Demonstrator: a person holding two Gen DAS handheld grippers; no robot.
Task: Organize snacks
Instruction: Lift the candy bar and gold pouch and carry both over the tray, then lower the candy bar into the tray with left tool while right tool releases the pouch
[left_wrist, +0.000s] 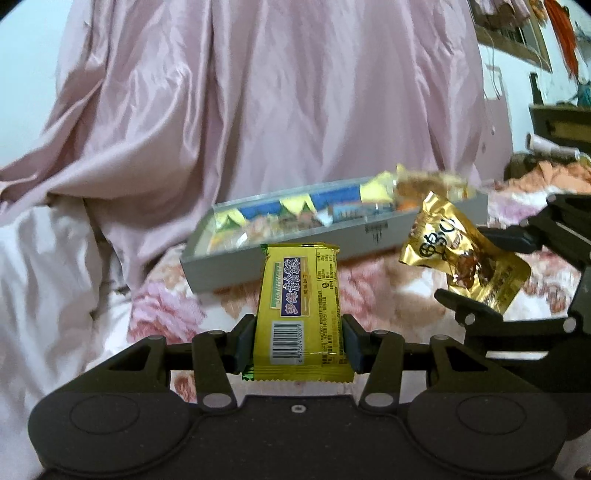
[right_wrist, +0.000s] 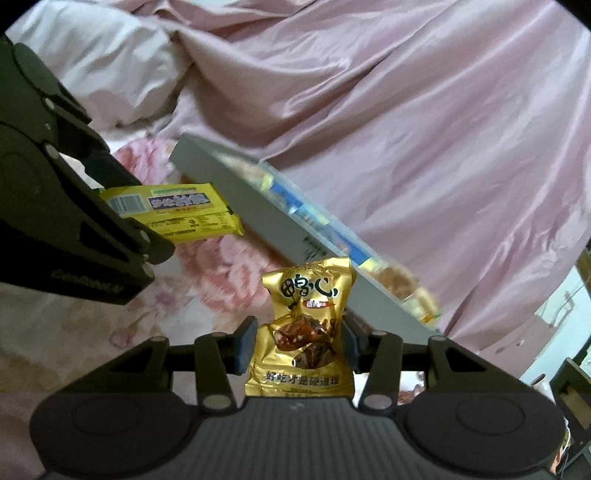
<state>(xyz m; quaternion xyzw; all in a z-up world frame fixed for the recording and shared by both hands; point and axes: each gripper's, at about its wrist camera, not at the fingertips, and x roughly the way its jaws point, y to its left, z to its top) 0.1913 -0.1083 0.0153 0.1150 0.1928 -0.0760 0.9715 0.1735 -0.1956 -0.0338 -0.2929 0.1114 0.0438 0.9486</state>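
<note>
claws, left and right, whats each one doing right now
Left claw: closed on the yellow biscuit packet.
Right claw: closed on the gold snack pouch.

A flat yellow foil biscuit packet (left_wrist: 301, 306) with a dark blue label and a barcode stands upright on its short edge, in front of a shallow grey rectangular box (left_wrist: 280, 266). A crinkled gold foil snack pouch (right_wrist: 303, 328), printed with black characters and brown pieces, is held upright just beside the box's long wall. The box holds rows of blue, yellow and gold wrapped snacks (left_wrist: 317, 206).

yellow biscuit pack (left_wrist: 301, 306), gold pouch (right_wrist: 303, 332), grey box (left_wrist: 280, 254)
</note>
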